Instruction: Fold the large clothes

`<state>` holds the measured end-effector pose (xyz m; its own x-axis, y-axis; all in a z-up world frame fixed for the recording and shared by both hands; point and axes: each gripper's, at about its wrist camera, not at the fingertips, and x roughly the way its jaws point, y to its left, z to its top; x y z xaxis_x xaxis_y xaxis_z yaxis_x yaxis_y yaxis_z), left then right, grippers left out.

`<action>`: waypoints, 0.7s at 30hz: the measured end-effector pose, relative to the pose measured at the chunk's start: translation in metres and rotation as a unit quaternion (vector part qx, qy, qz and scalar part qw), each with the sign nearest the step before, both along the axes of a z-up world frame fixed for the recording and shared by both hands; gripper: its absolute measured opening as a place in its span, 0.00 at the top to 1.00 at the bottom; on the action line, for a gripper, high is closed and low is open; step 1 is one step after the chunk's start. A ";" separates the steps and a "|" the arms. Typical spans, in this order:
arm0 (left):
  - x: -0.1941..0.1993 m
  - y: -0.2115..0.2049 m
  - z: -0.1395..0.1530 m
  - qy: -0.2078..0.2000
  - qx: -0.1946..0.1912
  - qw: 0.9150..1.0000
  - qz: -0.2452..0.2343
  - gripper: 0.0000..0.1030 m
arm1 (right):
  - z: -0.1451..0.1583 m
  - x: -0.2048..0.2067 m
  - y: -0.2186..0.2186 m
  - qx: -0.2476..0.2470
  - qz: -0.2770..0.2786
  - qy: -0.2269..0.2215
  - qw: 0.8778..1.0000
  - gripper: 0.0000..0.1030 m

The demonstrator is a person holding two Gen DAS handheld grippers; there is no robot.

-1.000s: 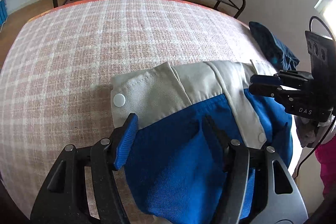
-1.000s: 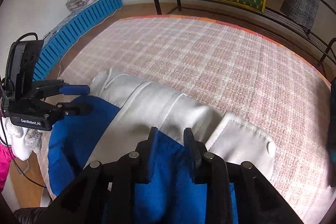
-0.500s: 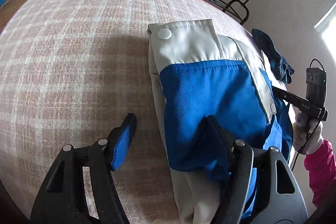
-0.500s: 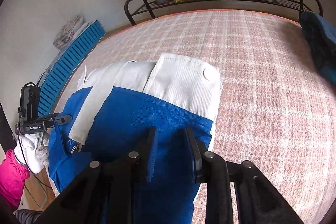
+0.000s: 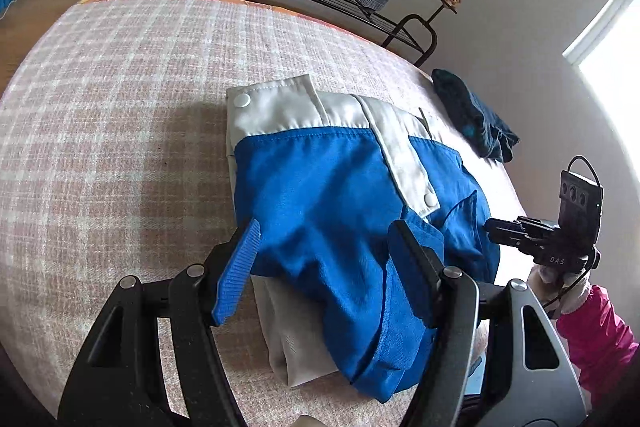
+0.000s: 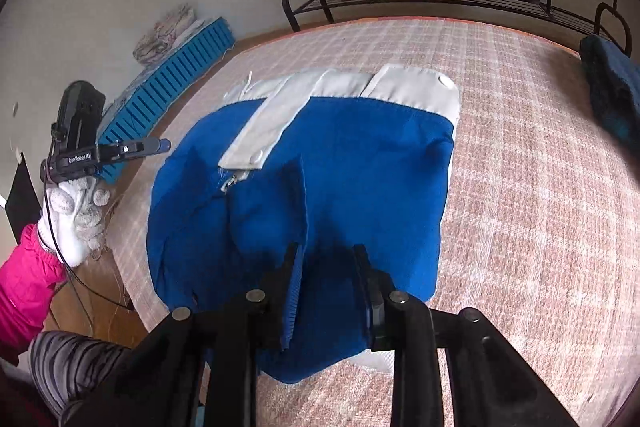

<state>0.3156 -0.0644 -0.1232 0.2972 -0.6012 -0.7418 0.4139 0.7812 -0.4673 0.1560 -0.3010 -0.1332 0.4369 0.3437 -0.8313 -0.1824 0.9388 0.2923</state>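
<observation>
While the blue-and-white jacket [image 5: 332, 211] lies folded on the plaid bed [image 5: 120, 115], the right gripper [image 6: 326, 291] pinches its six-o'clock hem to drag it flat; the left gripper [image 5: 324, 267] has jaws spread, free.

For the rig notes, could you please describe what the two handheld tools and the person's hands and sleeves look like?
Both are black plastic. The left tool has ribbed blue pads on its fingers; side-on it carries a black camera block, a thin black cable and white "GenRobot.AI" lettering. The right tool matches; its side reads "DAS". The left hand wears a white knit glove, and the sleeve is bright pink.
</observation>
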 end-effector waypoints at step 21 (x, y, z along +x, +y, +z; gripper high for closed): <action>0.008 0.076 -0.032 0.135 -0.160 0.976 0.067 0.29 | 0.014 -0.013 -0.084 0.115 -0.106 -0.046 0.987 0.10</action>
<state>0.3233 0.0120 -0.1550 0.2081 -0.7839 -0.5850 0.1466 0.6164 -0.7737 0.1433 -0.3852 -0.1195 0.5886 0.4114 -0.6959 -0.0251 0.8697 0.4929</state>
